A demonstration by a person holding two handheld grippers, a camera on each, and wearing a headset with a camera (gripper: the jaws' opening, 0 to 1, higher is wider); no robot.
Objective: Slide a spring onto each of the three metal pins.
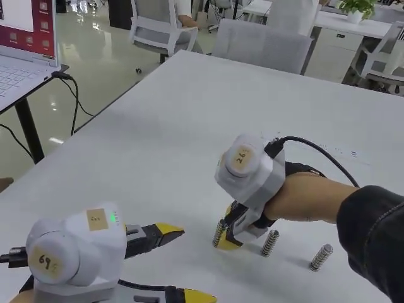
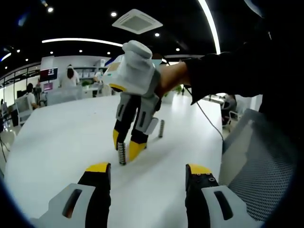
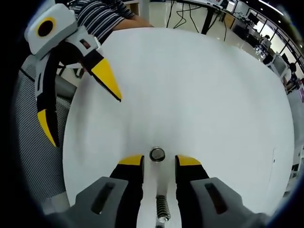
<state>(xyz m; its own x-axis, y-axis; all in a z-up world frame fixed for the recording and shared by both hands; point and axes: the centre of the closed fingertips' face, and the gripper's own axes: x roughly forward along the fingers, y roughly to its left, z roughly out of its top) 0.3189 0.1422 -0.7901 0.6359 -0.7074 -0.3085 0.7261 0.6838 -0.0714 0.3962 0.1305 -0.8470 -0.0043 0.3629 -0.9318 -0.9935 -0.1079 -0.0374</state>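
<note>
Task thing: a grey coiled metal spring [image 1: 218,233] stands upright on the white tabletop [image 1: 189,126], at about 5 o'clock from the middle of my head view. I cannot tell whether a pin runs inside the coil.
Its neighbours: a second upright spring [image 1: 270,243] stands near it at 3 o'clock. A third upright spring [image 1: 320,257] stands further along the same line, and none of the three touch.
Right gripper [image 1: 235,240]: it points straight down over the first spring, with a yellow-tipped jaw on either side. In the right gripper view the coil's round top sits just ahead of the tips, with bare table on both sides. I read these tongs as released and straddling the coil, not clenched on it.
Why held so: I judge that the vertical pose lines the jaws up with the coil's axis, so the coil can be seated or let go without tipping.
Left gripper [image 1: 197,265]: it sits low at 7 o'clock in the head view, with its jaws spread wide and nothing between them. It is aimed at the work and rests well apart from it, I think to keep clear while being ready to steady a coil.
Progress: with three coils upright in a row, I judge the task to be near its end.
Surroundings: an open white laptop [image 1: 19,57] sits at 10 o'clock, and grey office chairs [image 1: 262,41] stand at 12 o'clock.
</note>
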